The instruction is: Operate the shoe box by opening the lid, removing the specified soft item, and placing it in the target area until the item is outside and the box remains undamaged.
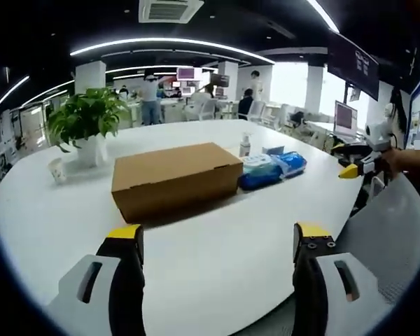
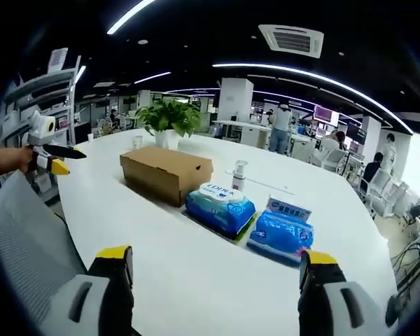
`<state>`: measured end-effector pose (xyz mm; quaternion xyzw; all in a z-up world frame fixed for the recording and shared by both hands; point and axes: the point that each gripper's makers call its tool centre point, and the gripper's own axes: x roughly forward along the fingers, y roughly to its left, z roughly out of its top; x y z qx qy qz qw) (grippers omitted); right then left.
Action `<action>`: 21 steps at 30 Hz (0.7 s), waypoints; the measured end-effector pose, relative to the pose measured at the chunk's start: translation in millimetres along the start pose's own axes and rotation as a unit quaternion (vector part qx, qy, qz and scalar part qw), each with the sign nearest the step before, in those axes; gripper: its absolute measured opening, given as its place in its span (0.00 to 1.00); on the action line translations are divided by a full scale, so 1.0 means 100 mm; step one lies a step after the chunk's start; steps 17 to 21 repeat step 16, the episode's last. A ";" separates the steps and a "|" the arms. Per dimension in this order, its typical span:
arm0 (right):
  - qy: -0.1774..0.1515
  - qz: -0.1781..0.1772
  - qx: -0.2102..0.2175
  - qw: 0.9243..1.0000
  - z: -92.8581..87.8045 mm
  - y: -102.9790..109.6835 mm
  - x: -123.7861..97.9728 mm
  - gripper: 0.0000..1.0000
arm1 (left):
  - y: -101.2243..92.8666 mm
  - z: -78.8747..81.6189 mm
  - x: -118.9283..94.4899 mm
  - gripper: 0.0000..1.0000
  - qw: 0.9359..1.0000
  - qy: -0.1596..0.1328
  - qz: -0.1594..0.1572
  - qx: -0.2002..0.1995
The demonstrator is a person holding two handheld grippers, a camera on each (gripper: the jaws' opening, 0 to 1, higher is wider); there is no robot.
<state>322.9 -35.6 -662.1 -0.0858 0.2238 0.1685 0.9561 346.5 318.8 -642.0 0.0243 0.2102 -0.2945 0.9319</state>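
On the white table point(image 1: 217, 273) sits a brown box point(image 1: 173, 178), lid closed, about midway across the top and well back from the near edge. Just beside one short end of it lie two blue wipe packs point(image 2: 220, 207) point(image 2: 284, 234), side by side, with a small bottle point(image 2: 239, 175) upright behind them. Toward the far edge a potted plant point(image 1: 86, 119) stands with a paper cup point(image 1: 57, 170) near it.

Above the near edge, the left gripper point(image 1: 217, 241) hovers with its yellow-tipped jaws wide apart and nothing between them. Likewise the right gripper point(image 2: 215, 264) hangs over the table edge, jaws spread and empty, well short of the packs. A grey mesh chair point(image 2: 21, 238) stands at the table's edge. People stand among desks in the office beyond.
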 end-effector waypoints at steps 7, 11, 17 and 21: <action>-0.012 0.002 0.000 1.000 -0.08 0.15 -0.19 0.99 | -0.09 -0.06 -0.17 0.92 1.000 -0.007 0.010 -0.002; -0.012 0.001 -0.001 1.000 -0.09 0.19 -0.24 0.99 | -0.07 -0.15 -0.24 0.96 1.000 0.001 0.022 0.003; -0.007 -0.009 0.002 1.000 -0.15 0.17 -0.29 0.99 | -0.04 -0.17 -0.27 0.99 0.999 -0.003 0.037 0.002; -0.007 -0.009 0.002 1.000 -0.15 0.17 -0.29 0.99 | -0.04 -0.17 -0.27 0.99 0.999 -0.003 0.037 0.002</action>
